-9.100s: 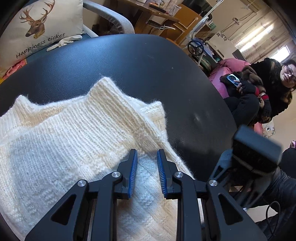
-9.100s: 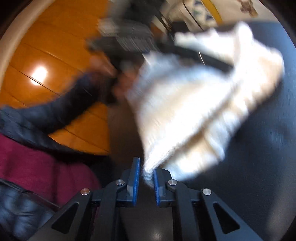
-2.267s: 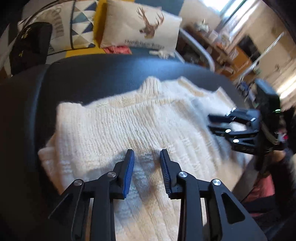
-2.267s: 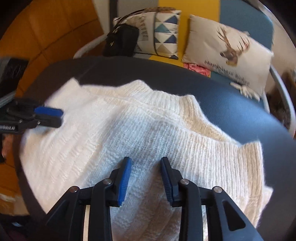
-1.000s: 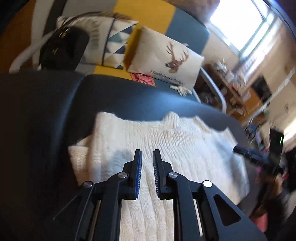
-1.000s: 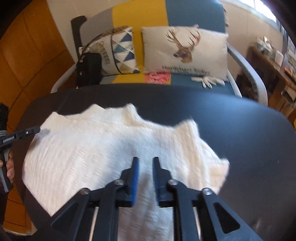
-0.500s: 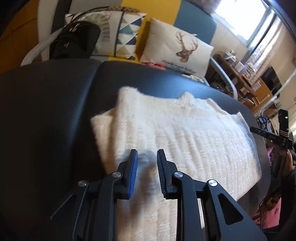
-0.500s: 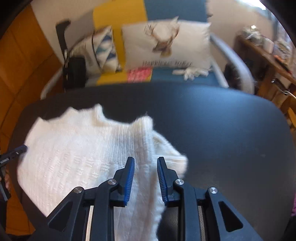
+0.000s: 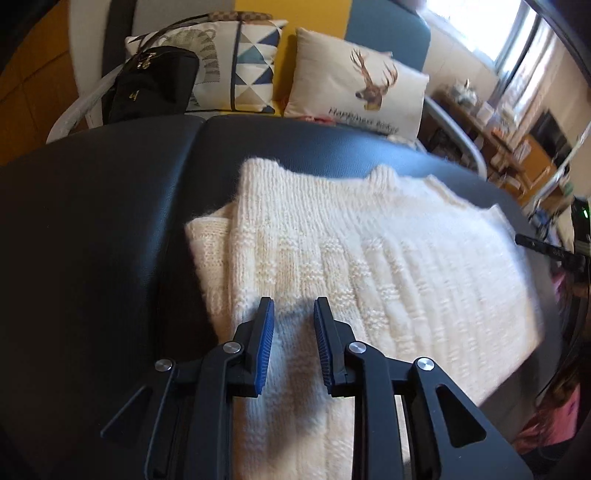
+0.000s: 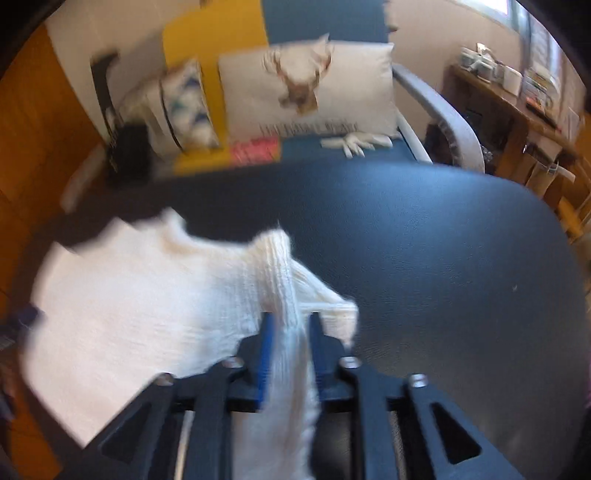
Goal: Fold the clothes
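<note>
A cream knit sweater [image 9: 369, 266] lies spread on a black padded table [image 9: 92, 229], its collar at the far edge and a folded flap showing along its left side. The left gripper [image 9: 293, 345] hovers over the near-left part of the sweater with its blue-padded jaws a little apart; they have just been opening, and nothing sits between them, only their shadow on the knit below. The right gripper [image 10: 290, 354] is clamped on a bunched ridge of the sweater [image 10: 147, 314] at its right edge, the knit lifted into a peak between the pads; this view is blurred. In the left wrist view the right gripper's tip [image 9: 550, 251] shows at the far right edge of the sweater. Beyond the table stands a sofa [image 10: 325, 22] in yellow and blue, with a deer cushion [image 9: 358, 96], a triangle-patterned cushion [image 9: 251, 62] and a black bag [image 9: 151, 88] at its left. A white glove [image 10: 354, 142] lies on the seat near the deer cushion.
</note>
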{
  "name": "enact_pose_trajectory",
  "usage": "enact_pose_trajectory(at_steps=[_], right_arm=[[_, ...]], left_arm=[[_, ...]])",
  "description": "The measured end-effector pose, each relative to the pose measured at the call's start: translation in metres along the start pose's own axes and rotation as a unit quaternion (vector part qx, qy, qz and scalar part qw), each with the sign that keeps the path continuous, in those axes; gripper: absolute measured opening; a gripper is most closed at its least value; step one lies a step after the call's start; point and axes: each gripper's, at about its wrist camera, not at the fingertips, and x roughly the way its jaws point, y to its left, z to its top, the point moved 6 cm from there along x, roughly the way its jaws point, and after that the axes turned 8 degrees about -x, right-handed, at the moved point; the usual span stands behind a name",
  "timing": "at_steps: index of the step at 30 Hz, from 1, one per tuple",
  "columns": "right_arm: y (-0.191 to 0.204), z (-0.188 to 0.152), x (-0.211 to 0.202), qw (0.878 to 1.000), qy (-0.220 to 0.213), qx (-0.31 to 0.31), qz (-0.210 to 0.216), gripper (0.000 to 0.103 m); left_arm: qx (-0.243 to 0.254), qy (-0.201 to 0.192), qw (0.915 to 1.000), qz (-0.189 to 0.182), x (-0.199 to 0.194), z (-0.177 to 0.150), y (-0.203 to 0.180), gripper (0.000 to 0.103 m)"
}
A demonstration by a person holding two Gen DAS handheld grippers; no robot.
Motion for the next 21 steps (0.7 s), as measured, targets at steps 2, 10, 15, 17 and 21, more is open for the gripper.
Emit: enact_pose_trajectory(at_steps=[2,10,15,17,21], right_arm=[[0.005,-0.011,-0.018,1.0,-0.005,-0.009,-0.013,0.023],[0.013,-0.077,-0.002,0.998,0.057,-0.015,-0.036,0.015],[0.017,-0.067,-0.034,0.999,0.022,-0.018,-0.038,0.022],[0.028,-0.072,-0.052,0.999,0.009,-0.032,-0.029,0.026],[0.061,-0.084,-0.06,0.998,0.004,-0.06,0.009,0.026]], left_arm=[[-0.002,-0.006,1.0,0.002,-0.001,-0.005,0.003,0.024],[0.009,-0.013,0.9996,0.025,-0.004,-0.019,0.007,0.025],[-0.043,-0.052,0.9973,-0.03,-0.052,-0.02,0.029,0.025],[-0.055,-0.059,0.9963,-0.031,-0.069,-0.032,0.051,0.025],[-0.06,-0.037,0.9969,-0.035,-0.072,-0.067,0.078,0.03]])
